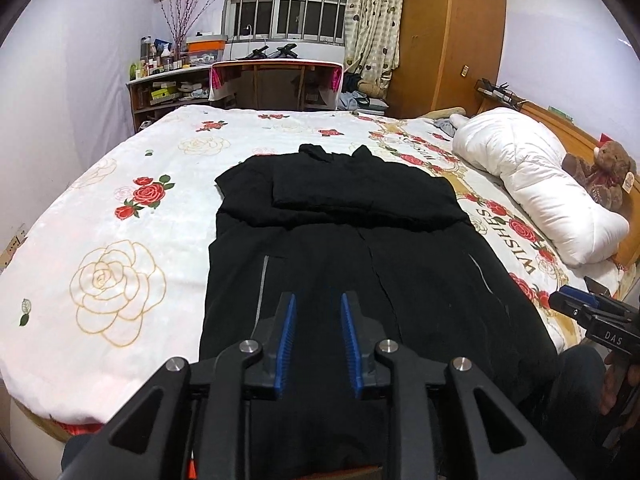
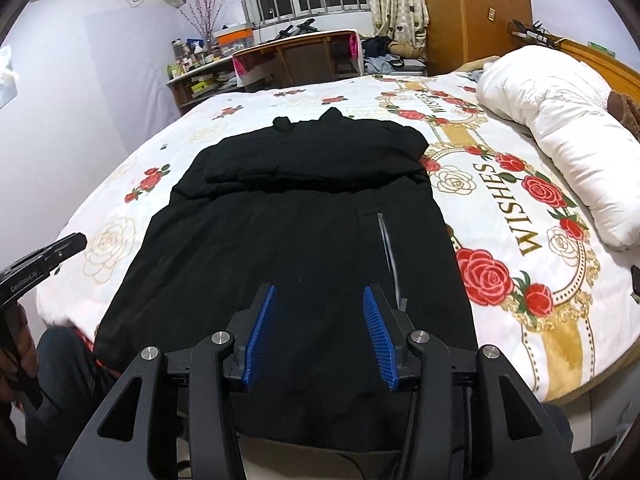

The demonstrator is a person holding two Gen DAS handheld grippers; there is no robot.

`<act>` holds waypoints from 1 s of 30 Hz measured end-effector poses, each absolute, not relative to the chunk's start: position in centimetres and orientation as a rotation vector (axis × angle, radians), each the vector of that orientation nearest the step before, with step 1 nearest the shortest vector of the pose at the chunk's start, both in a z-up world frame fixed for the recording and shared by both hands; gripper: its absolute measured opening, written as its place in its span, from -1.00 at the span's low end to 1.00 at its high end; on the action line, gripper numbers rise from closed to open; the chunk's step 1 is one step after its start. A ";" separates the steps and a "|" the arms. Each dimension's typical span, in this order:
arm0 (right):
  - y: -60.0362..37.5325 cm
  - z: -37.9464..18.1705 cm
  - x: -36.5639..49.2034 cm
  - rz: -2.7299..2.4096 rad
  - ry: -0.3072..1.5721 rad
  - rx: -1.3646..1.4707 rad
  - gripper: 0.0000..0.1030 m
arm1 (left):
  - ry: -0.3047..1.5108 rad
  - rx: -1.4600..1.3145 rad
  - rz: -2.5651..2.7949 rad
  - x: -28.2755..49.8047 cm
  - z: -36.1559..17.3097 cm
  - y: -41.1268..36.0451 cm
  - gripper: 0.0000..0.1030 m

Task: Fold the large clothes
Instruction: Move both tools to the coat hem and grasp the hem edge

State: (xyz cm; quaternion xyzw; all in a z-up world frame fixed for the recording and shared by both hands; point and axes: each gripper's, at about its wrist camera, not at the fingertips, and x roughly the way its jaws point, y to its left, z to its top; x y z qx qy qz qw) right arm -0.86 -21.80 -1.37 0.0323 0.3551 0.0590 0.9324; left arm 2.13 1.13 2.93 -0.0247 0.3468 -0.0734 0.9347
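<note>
Blue ribbed pads line the fingers of the left hand-held gripper (image 1: 318, 300), which hangs over the near hem of the black coat (image 1: 340, 264) with a narrow gap between its fingers and nothing held in them. The right hand-held gripper (image 2: 319, 294) hovers over the same near end of the coat (image 2: 296, 248), its fingers spread wider and likewise empty. In the left wrist view the right hand-held gripper (image 1: 592, 312) shows at the far right edge, off the coat's side; in the right wrist view the left hand-held gripper (image 2: 44, 258) shows at the far left edge, off the other side.

Ahead of both tools the coat lies flat and lengthwise on the bed (image 1: 100, 216), its collar at the far end. Both sleeves are folded across the chest, making a thicker band across the upper part. A grey pocket zip (image 2: 390, 256) runs just ahead of the right tool's right finger, and a matching one (image 1: 263, 284) just ahead of the left tool's left finger.

The bedspread is white with red and gold roses and the word WISHES to the right of the coat. Further right lies a rolled white duvet (image 1: 536, 184), with a brown teddy bear (image 1: 604, 176) beyond it by the headboard. Past the bed's far edge stand a counter (image 1: 276, 80), a cluttered shelf (image 1: 168, 84) and a wooden wardrobe (image 1: 448, 36).
</note>
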 end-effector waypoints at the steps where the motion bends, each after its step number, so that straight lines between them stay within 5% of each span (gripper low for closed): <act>1: -21.8 -1.4 -1.0 0.123 0.727 0.065 -0.10 | 0.711 -0.051 -0.148 1.9 2.8 1.2 -0.52; 15: -22.7 -3.0 -1.4 0.083 0.753 0.072 -0.09 | 0.755 -0.069 -0.111 1.6 0.9 2.4 -0.15; 19: -23.7 -3.7 -1.2 0.070 0.769 0.104 0.17 | 0.772 -0.087 -0.087 2.1 0.1 3.2 0.06; 30: -27.7 -6.2 0.5 -0.023 0.841 0.186 0.17 | 0.862 -0.146 0.006 3.5 -4.0 6.9 0.09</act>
